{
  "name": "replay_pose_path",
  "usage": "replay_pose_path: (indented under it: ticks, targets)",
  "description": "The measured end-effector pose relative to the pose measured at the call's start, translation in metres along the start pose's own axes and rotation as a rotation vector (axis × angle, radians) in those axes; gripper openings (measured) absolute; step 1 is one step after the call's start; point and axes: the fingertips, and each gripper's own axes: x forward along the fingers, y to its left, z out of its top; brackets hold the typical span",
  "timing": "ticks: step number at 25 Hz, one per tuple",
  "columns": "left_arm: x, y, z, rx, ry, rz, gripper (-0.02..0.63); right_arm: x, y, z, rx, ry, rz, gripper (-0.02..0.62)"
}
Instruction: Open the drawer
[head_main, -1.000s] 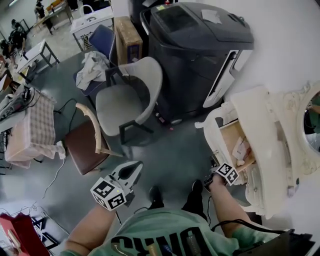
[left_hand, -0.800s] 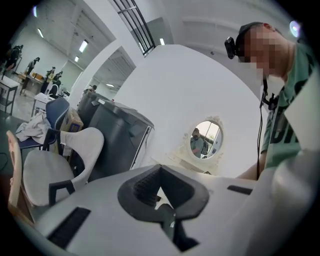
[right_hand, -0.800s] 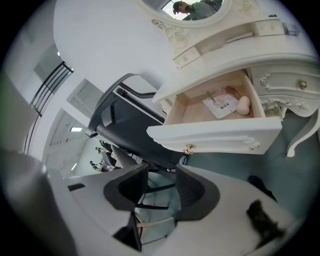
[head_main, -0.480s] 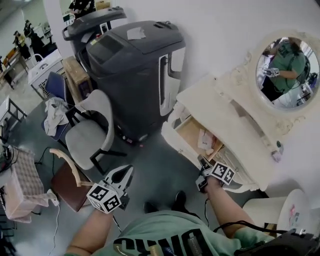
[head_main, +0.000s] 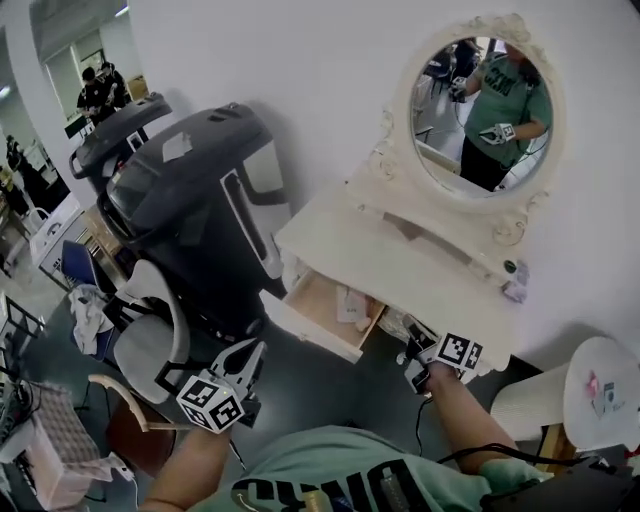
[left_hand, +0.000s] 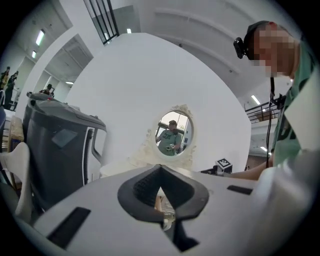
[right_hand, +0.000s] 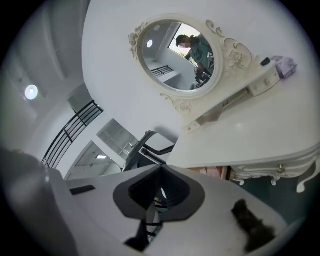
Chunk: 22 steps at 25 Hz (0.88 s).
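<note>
The white dressing table stands against the wall under an oval mirror. Its left drawer is pulled out, with papers inside. My right gripper hangs in the air just right of the drawer's front and touches nothing. Its jaws are shut and empty, and in the right gripper view it looks up at the tabletop. My left gripper is off to the left over the floor. In the left gripper view its jaws meet with nothing held, facing the mirror.
A large black machine stands left of the dressing table, with a grey chair in front of it. A round white stool sits at the right. Small items lie on the tabletop's right end. People stand far off at the left.
My head view swung up from the floor to the wall and mirror. Both grippers rose. The right gripper came off the drawer front and its jaws closed. The drawer stays out.
</note>
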Motion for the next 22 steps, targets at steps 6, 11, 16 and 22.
replay_pose_path:
  ticks: [6,11,16,22]
  targets:
    - [0.07,-0.063,0.019,0.058,-0.011,-0.096,0.0,-0.08,-0.001,0.065,-0.081,-0.096,0.08,0.011]
    - [0.112,-0.114,0.021,0.094,0.008,-0.198,0.0,-0.143,0.007,0.081,-0.219,-0.121,0.103,0.011]
    - [0.145,-0.149,0.015,0.114,0.051,-0.304,0.0,-0.19,0.001,0.089,-0.273,-0.197,0.059,0.011]
    - [0.17,-0.167,0.026,0.124,0.073,-0.469,0.0,-0.214,-0.002,0.086,-0.266,-0.296,-0.035,0.011]
